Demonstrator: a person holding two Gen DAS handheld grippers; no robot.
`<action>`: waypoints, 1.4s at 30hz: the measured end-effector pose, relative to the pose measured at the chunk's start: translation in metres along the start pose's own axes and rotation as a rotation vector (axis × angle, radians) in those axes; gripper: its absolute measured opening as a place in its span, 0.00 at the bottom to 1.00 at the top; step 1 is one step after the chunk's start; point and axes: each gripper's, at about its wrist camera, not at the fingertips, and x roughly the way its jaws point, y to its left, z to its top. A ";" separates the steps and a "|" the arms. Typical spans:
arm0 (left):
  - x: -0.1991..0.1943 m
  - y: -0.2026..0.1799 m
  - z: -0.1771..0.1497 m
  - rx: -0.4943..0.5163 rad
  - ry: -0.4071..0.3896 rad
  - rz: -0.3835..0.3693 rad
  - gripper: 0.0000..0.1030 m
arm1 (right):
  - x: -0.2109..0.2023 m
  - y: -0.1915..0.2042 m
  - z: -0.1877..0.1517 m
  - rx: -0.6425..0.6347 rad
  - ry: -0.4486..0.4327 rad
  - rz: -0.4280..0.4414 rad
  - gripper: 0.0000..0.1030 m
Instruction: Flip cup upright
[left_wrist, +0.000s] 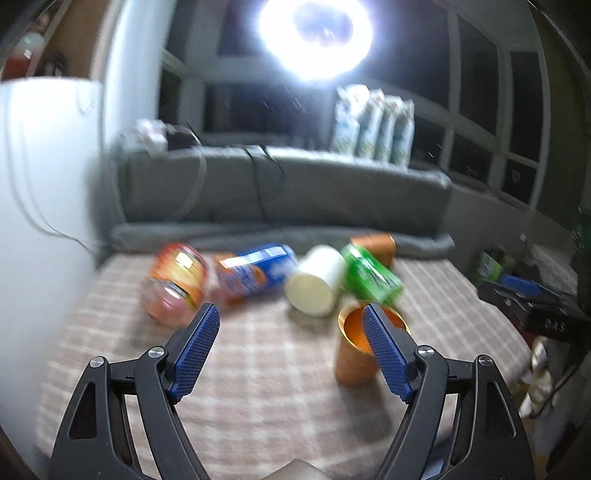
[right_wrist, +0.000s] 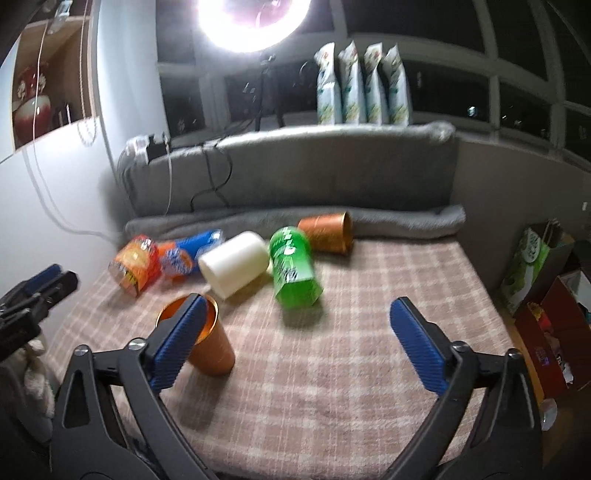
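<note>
An orange cup stands upright, mouth up, on the checked cloth; it also shows in the right wrist view. A second orange cup lies on its side at the back, also seen in the right wrist view. My left gripper is open and empty, its right finger in front of the upright cup's rim. My right gripper is open and empty, its left finger in front of the upright cup. The left gripper also shows at the left edge of the right wrist view.
Lying on the cloth are an orange snack jar, a blue and orange bottle, a white cylinder and a green can. A grey sofa back rises behind. Boxes stand at the right.
</note>
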 end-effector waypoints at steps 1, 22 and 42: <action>-0.004 0.002 0.002 0.000 -0.025 0.019 0.79 | -0.001 0.002 0.001 -0.003 -0.016 -0.015 0.99; -0.030 0.003 0.016 0.055 -0.217 0.161 0.84 | -0.012 0.010 0.008 -0.004 -0.114 -0.093 1.00; -0.029 0.002 0.017 0.050 -0.209 0.148 0.84 | -0.010 0.010 0.009 -0.005 -0.114 -0.096 1.00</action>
